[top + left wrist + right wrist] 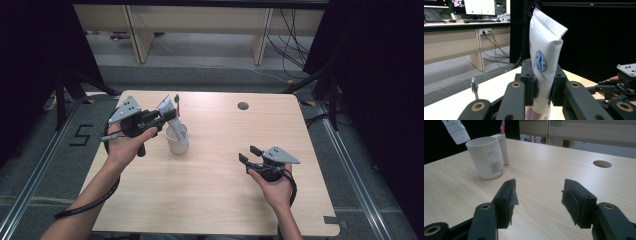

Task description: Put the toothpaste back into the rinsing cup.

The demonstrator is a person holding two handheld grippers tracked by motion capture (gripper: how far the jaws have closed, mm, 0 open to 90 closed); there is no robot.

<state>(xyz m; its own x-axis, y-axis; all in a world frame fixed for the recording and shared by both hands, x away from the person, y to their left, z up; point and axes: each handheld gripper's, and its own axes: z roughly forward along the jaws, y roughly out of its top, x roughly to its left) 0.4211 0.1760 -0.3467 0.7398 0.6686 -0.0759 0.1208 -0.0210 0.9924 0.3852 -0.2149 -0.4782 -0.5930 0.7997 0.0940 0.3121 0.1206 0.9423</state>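
White tube [544, 57] with blue round logo, writing unreadable, pinched by left gripper [543, 83].

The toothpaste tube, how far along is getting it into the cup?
Done: the left gripper is shut on the tube and holds it upright above the white cup. In hand: the tube hangs over the cup's mouth, and I can't tell whether its lower end is inside. Left: lowering and releasing. The right gripper is open, apart on the table.

Bare table [215, 175] beside mug [177, 140]
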